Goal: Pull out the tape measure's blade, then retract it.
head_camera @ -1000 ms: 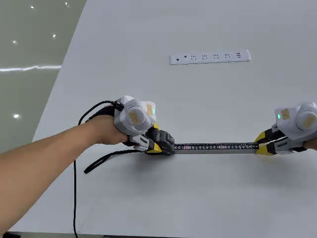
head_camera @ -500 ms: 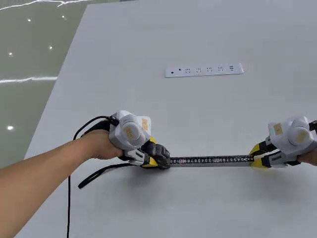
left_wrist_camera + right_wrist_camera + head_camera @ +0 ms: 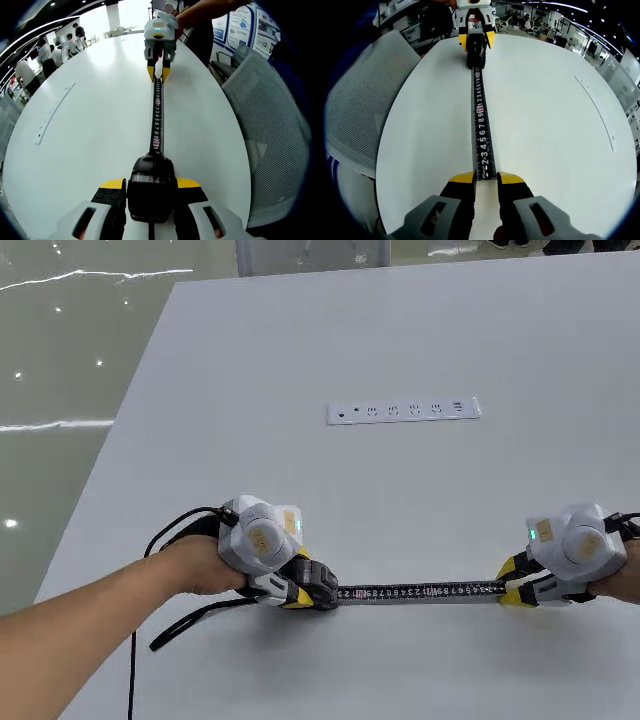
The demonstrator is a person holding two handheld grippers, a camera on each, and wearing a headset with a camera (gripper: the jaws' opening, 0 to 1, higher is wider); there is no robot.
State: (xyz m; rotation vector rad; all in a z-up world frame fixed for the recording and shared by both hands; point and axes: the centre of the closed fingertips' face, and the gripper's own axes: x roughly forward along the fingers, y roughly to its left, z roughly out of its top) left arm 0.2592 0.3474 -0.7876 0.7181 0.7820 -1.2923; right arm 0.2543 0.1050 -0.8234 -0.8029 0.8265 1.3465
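The left claw (image 3: pixel 297 592) is clamped on the tape measure case (image 3: pixel 320 586), low on the white worktop (image 3: pixel 400 500). Its blade (image 3: pixel 420 591) lies flat and straight to the right claw (image 3: pixel 512 592), closed on the tip. Best guided in line with the case, without twist.

Black blade (image 3: pixel 481 127), white and red numerals; black case (image 3: pixel 150 187); white table (image 3: pixel 400 330).
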